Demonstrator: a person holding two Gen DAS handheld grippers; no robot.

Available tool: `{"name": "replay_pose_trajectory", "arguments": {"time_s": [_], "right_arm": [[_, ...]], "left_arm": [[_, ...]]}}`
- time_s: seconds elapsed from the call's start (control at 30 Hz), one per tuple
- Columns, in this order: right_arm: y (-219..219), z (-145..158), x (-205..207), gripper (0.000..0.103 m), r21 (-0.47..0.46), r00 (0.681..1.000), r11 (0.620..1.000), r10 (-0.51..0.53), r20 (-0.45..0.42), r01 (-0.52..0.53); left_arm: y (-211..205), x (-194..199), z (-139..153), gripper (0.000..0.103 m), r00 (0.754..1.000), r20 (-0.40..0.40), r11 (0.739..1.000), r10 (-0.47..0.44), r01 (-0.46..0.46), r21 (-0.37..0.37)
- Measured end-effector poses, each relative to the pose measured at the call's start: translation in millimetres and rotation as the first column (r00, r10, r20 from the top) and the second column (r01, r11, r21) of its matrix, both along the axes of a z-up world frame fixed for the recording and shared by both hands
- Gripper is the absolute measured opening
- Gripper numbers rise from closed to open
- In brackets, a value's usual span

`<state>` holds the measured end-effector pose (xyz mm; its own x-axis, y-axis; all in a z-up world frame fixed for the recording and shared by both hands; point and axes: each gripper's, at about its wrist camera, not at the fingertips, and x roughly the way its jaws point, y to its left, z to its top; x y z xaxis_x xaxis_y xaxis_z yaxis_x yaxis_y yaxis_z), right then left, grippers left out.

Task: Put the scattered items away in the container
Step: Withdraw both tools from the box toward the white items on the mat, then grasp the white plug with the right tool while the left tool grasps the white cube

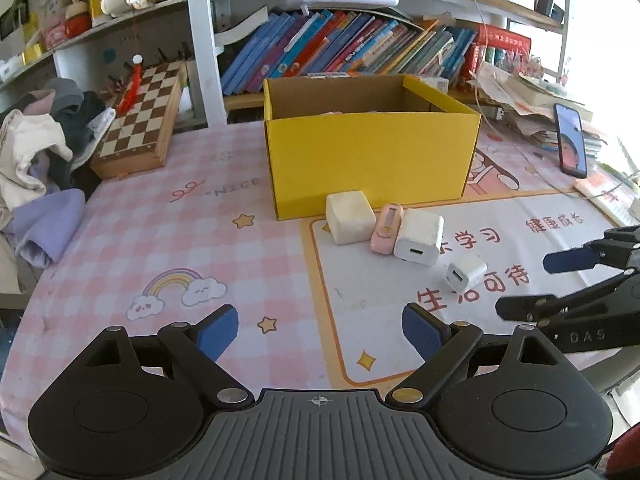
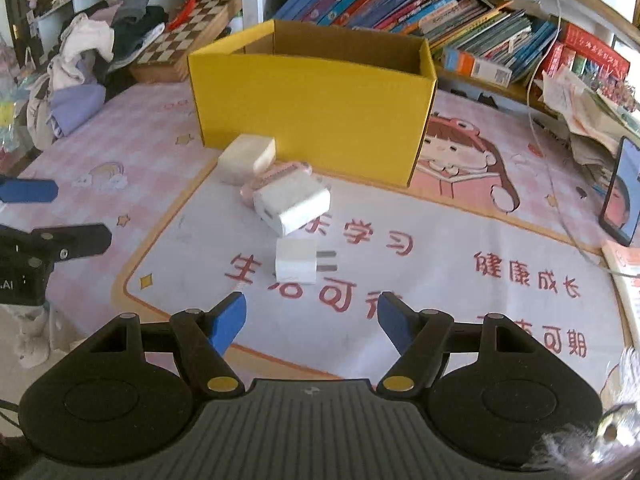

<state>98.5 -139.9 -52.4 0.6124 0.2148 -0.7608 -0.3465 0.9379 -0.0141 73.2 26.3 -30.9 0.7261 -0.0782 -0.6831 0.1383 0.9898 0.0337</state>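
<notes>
Two grippers, left (image 1: pixel 320 330) and right (image 2: pixel 312 320), jaws spread, two chargers (image 2: pixel 296 266), one yellow box (image 2: pixel 312 100)

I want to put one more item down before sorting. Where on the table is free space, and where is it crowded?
Free: the pink checked cloth between the chessboard and the yellow box, down to the rainbow print. Crowded: just before the box, where a cream block, pink device, large charger and small charger cluster.

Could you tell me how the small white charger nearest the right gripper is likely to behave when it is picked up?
The small charger looks like a rigid plastic cube, so probably stiff and light. Its smooth faces may slip. It lies on its side with prongs sticking out, so it should not roll.
</notes>
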Motion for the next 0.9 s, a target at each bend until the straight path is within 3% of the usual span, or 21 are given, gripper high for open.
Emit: {"name": "replay_pose_trajectory", "arguments": {"time_s": [0.4,0.67,0.9], "right_arm": [[4.0,-4.7,13.7,0.071,-0.021,0.999,0.999,0.027,-0.022,-0.027],[5.4,-15.6,32.2,0.059,-0.029,0.997,0.999,0.032,-0.065,-0.034],[8.9,-17.4,44.6,0.058,-0.029,0.997,0.998,0.057,-0.059,-0.058]], "left_arm": [[0.6,10.1,-5.8,0.096,0.999,0.003,0.999,0.039,-0.039,0.023],[-3.4,17.8,-8.3,0.097,0.999,0.005,0.999,0.032,-0.032,0.03],[-0.7,25.3,-10.4,0.097,0.998,-0.01,0.998,0.066,-0.066,0.025]]}}
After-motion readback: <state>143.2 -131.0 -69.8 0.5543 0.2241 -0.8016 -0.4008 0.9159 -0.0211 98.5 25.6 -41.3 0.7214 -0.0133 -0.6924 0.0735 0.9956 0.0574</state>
